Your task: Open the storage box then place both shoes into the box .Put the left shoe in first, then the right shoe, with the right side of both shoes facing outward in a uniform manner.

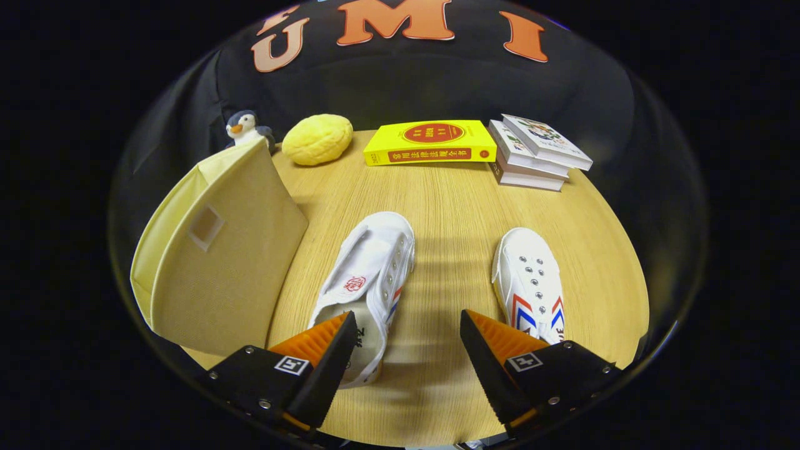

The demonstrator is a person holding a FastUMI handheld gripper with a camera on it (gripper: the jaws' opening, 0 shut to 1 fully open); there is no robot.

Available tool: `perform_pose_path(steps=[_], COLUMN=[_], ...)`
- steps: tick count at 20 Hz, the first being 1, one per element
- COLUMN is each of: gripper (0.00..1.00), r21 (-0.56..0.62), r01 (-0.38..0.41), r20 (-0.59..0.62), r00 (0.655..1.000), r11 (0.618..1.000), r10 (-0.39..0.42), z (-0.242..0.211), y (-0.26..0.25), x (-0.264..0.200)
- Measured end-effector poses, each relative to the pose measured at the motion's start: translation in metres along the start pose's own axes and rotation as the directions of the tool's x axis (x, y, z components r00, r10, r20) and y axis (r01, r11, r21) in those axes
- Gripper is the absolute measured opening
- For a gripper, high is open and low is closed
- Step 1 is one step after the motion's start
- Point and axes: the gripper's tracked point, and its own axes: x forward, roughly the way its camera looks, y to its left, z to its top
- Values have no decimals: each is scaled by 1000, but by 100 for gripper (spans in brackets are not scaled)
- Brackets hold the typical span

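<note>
The tool (406, 331) is held spread wide, grasping nothing. Two shoes (369, 281) (530, 281) are seen on the surface (450, 206), with one box (219, 250), three books (431, 142) and two toys (317, 139).

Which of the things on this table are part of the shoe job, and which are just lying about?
For the job: storage box, left-hand shoe, right-hand shoe, open gripper.
Lying about: penguin toy, yellow plush, yellow book, book stack.
</note>
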Motion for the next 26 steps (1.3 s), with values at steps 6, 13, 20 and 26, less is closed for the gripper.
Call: perform_pose_path(steps=[6,13,20,26], gripper=[67,0,0,0], r21=[50,276,306,379], r01=[7,-37,-109,-113], r20=[-38,-10,122,220], r00=[999,999,990,975], r11=[999,961,946,918], r10=[-5,41,74,29], z=[0,9,54,109], y=[6,17,26,44], x=[37,39,-1,-71])
